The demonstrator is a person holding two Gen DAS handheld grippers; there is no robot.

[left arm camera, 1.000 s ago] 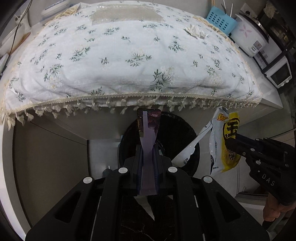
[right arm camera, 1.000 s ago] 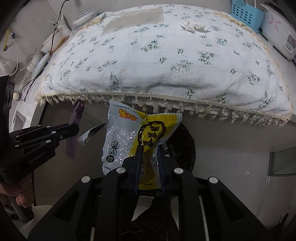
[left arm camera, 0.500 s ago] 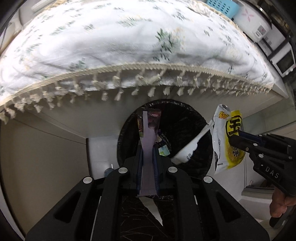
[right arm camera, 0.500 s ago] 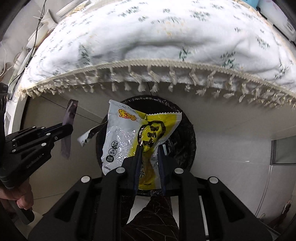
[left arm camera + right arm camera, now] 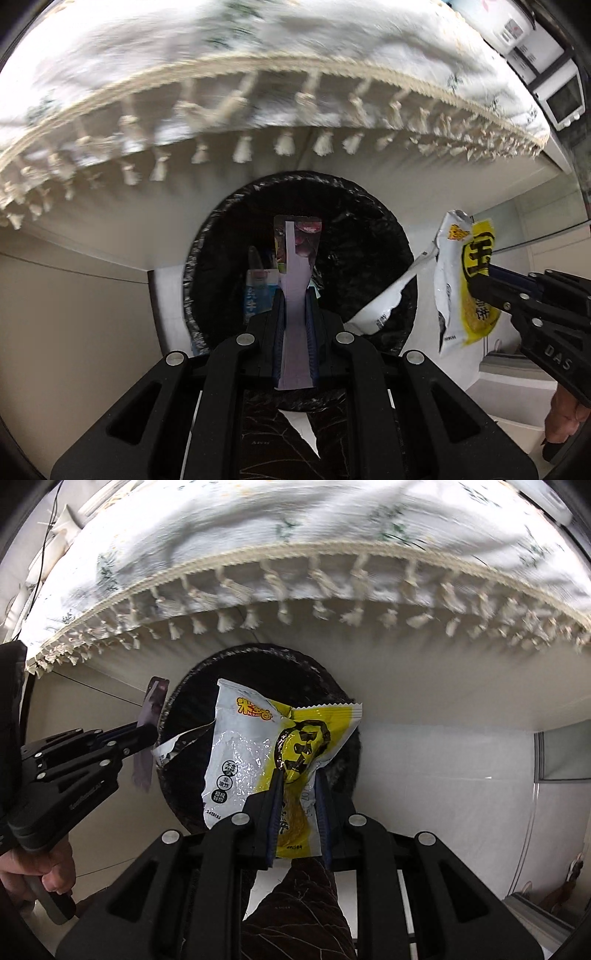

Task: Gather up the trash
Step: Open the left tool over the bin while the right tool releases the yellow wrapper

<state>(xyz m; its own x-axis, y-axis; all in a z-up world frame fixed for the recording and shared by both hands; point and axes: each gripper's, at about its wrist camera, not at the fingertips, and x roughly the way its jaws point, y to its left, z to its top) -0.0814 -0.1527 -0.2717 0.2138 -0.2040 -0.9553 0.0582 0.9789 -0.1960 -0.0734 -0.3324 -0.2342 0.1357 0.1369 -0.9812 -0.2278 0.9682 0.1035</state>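
now both wrappers (image 5: pixel 295 280) nearer bin (image 5: pixel 373 206)

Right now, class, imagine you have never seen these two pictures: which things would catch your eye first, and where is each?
The crinkled yellow and silver snack bag stands out first, pinched in the right gripper above the round black-lined trash bin. Next comes the narrow purple wrapper, clamped in the left gripper over the same bin, which already holds some trash. Overhead hangs the white floral tablecloth's tasselled fringe.
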